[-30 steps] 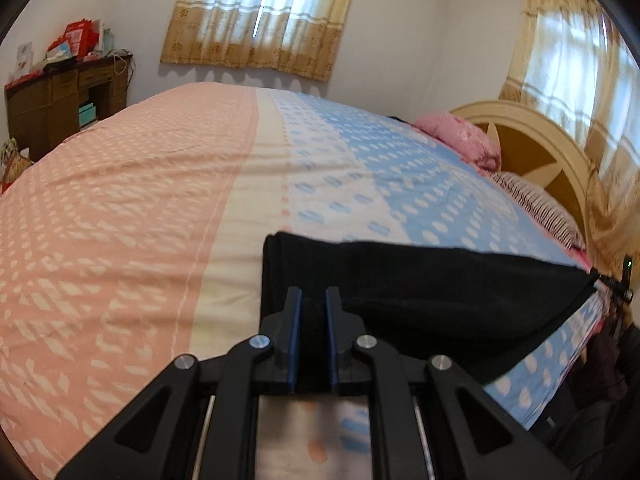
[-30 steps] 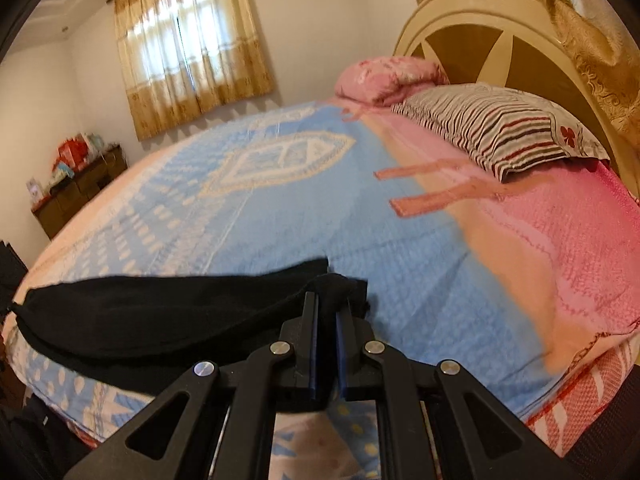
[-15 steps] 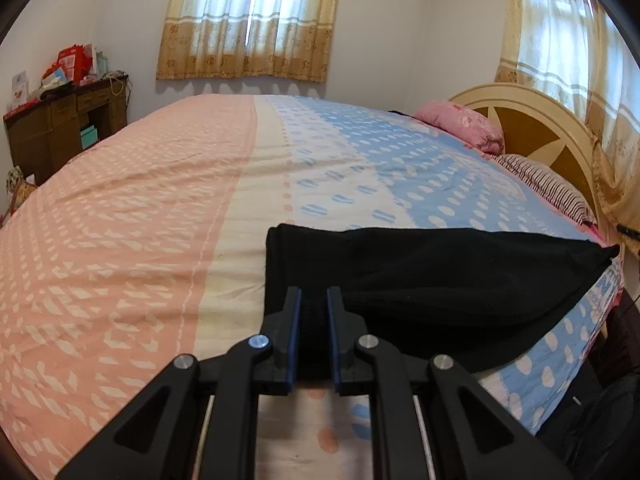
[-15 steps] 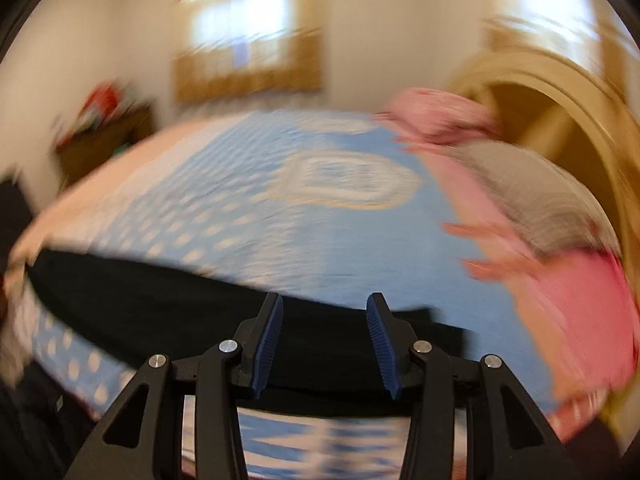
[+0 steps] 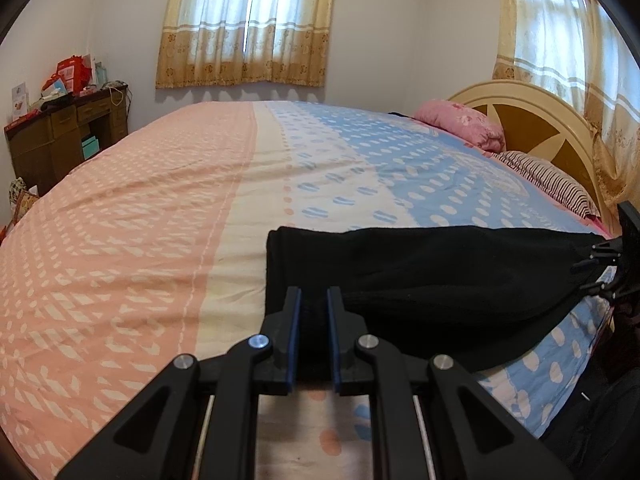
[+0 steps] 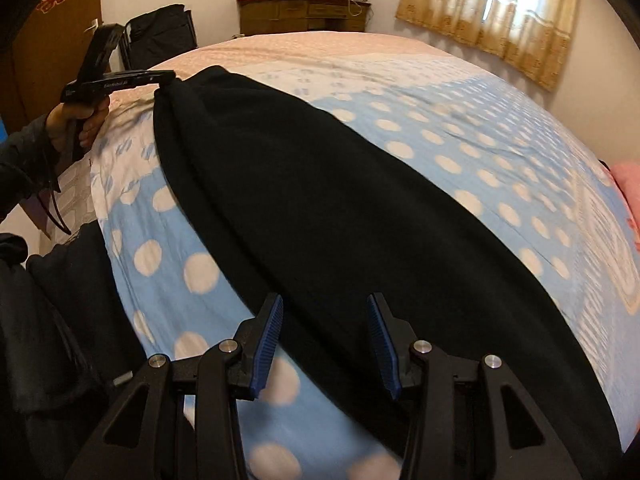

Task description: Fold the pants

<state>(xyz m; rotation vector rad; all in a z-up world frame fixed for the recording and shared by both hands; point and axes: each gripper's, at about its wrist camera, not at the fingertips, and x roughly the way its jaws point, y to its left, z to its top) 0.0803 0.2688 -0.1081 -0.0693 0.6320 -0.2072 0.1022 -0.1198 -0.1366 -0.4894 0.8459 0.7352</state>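
Black pants [image 6: 320, 208] lie flat in a long band along the near edge of the bed [image 5: 168, 208], on the blue polka-dot part of the bedspread [image 6: 460, 152]; one lengthwise fold line shows along the near side. Left claw [image 5: 313, 300]: jaws narrow, blue pads pinching the near corner of one end of the pants, fabric bunched between them. In the right wrist view the left claw [image 6: 162, 77] sits at the far end of the garment, with the person's hand [image 6: 76, 120] gripping its handle. Right claw [image 6: 325, 308]: jaws about half wide, having just been opening; pants lie beneath and between the fingers, pads not pressing on the cloth. Pink pillow [image 5: 460, 124] and striped pillow [image 5: 548, 180] rest by the headboard [image 5: 532, 120]. Wooden dresser [image 6: 300, 12] stands against the far wall; curtained window [image 5: 248, 24] behind the bed.
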